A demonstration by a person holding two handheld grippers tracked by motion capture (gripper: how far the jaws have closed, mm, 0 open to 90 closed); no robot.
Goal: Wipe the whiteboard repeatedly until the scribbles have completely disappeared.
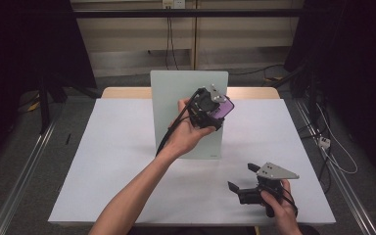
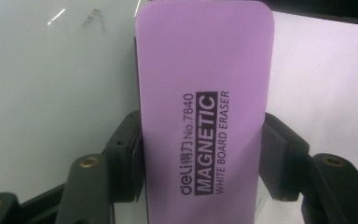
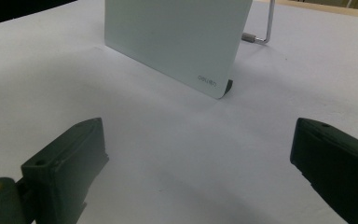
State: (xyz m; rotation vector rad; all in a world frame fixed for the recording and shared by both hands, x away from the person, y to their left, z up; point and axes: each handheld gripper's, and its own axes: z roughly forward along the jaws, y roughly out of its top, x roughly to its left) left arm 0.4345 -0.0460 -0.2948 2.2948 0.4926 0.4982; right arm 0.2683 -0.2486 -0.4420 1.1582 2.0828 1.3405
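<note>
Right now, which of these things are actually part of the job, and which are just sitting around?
In use:
- purple eraser, clamped in the left gripper
- standing whiteboard, which the eraser is held up to

Standing by:
- right gripper, open, low over the white table cover
- cables on the floor behind

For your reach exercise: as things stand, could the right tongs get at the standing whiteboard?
Probably yes: the right tongs sit open, facing the whiteboard, with bare white table cover between them.

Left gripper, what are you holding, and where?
The left gripper holds a purple whiteboard eraser, clamped by its long sides near its lower end.
</note>
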